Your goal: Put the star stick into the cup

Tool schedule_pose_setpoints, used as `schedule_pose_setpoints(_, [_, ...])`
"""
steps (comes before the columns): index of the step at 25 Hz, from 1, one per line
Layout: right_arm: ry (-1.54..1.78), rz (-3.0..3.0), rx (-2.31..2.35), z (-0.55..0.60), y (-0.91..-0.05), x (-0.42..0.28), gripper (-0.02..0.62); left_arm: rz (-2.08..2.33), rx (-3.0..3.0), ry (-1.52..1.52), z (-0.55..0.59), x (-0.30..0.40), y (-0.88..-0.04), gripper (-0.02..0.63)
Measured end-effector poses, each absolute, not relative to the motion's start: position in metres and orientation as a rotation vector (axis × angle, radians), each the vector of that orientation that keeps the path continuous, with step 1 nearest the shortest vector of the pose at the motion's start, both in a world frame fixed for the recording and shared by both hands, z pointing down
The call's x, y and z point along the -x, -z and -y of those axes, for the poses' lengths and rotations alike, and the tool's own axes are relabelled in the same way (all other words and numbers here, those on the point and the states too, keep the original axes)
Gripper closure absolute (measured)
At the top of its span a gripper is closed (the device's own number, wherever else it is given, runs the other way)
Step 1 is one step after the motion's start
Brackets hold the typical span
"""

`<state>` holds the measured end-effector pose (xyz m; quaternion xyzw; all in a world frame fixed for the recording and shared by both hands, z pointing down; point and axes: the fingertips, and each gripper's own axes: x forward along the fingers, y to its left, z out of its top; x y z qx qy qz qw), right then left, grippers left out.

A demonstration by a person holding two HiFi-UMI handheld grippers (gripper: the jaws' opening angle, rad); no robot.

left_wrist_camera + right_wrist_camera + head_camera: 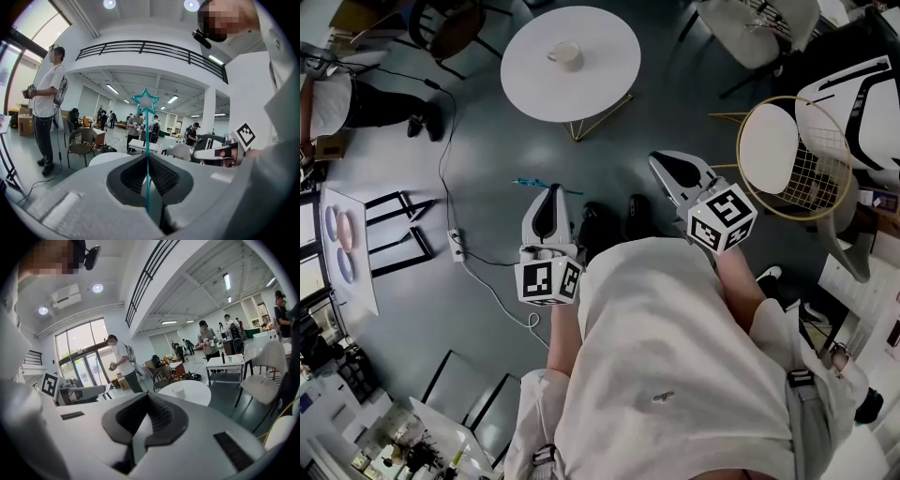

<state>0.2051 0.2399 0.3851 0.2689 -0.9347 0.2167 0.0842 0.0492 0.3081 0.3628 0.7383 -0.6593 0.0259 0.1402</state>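
The star stick (146,140) is a thin teal rod topped by an outlined star, and it stands upright between the jaws of my left gripper (147,161), which is shut on it. From the head view the left gripper (551,193) is held over the grey floor, with the stick's teal end (540,184) poking out at its tip. The cup (565,54) sits on a round white table (605,42) well ahead of both grippers. My right gripper (664,161) is shut and holds nothing. Past its closed jaws (149,401) the cup (178,391) shows on that table (197,394).
A gold wire-frame chair with a white seat (780,148) stands at the right. A power strip with a trailing cable (457,246) lies on the floor to the left. Another person (356,98) stands at the far left, and a white stand with plates (347,248) is nearby.
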Motion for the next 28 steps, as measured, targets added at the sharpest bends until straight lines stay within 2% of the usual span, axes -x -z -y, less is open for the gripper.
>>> schedule_pose_setpoints(12, [-0.709,2.723,-0.825,-0.233,-0.394,-0.175,0.588,1.897,-2.095,-0.075,-0.308,-0.013,-0.369,0.589])
schedule_pose_setpoints(28, [-0.699,2.673,-0.984,-0.167,-0.374,-0.127,0.588,1.786,-2.181,-0.038,-0.216,0.053,-0.360,0.589])
